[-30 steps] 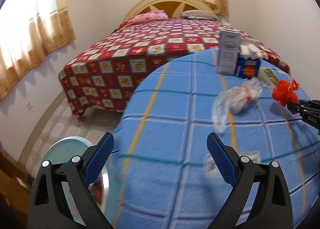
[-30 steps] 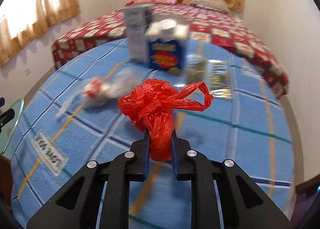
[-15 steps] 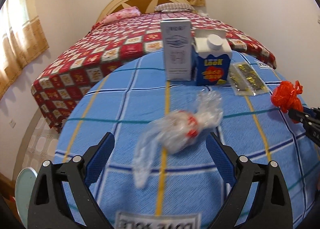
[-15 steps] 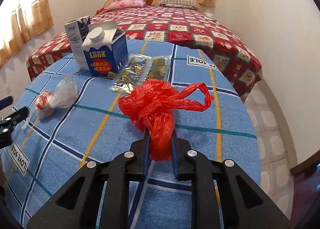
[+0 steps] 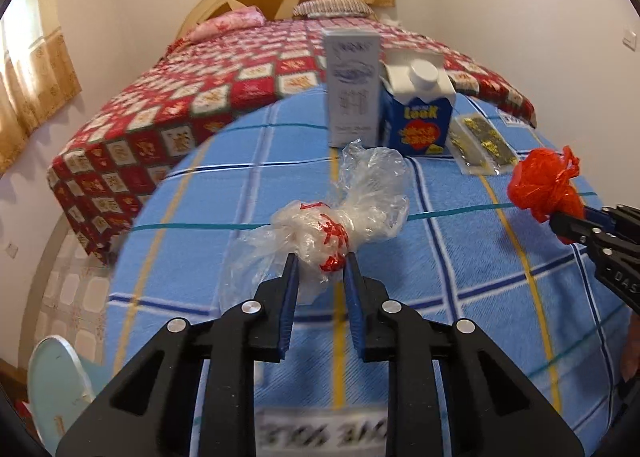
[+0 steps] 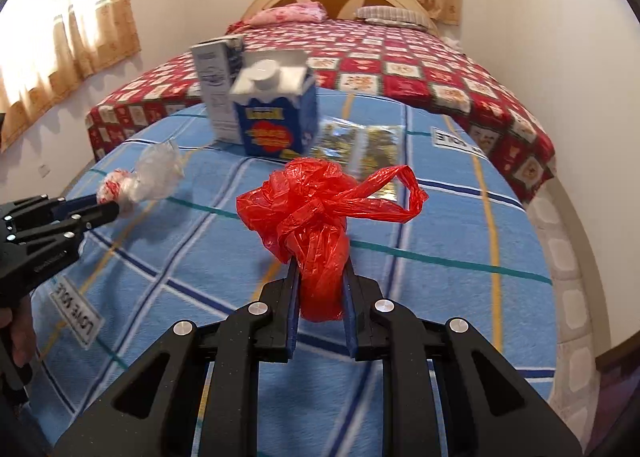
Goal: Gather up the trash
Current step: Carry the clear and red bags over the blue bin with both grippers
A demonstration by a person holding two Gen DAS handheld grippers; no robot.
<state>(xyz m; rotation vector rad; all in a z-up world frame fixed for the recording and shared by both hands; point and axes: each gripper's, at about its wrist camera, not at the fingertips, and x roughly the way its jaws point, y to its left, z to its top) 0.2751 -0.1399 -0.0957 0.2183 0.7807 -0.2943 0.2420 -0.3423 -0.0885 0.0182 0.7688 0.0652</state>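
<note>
Your left gripper point(image 5: 319, 267) is closing on the clear plastic bag point(image 5: 340, 209) lying on the blue blanket point(image 5: 440, 257), its pads already against the crumpled wad. Your right gripper point(image 6: 320, 277) pinches the red plastic bag point(image 6: 316, 217) above the blanket, near the blue carton point(image 6: 276, 121).

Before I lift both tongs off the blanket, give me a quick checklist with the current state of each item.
1. Right tongs gripping the red bag: ok, pinched between the pads.
2. Left tongs on the clear bag: not ok yet, jaws closing around its knotted middle.
3. Clear bag's loose end free of the white carton: ok, apart.
4. Blue carton and foil packets collected: not ok, on the blanket.
5. Trash bin in view: cannot tell.
</note>
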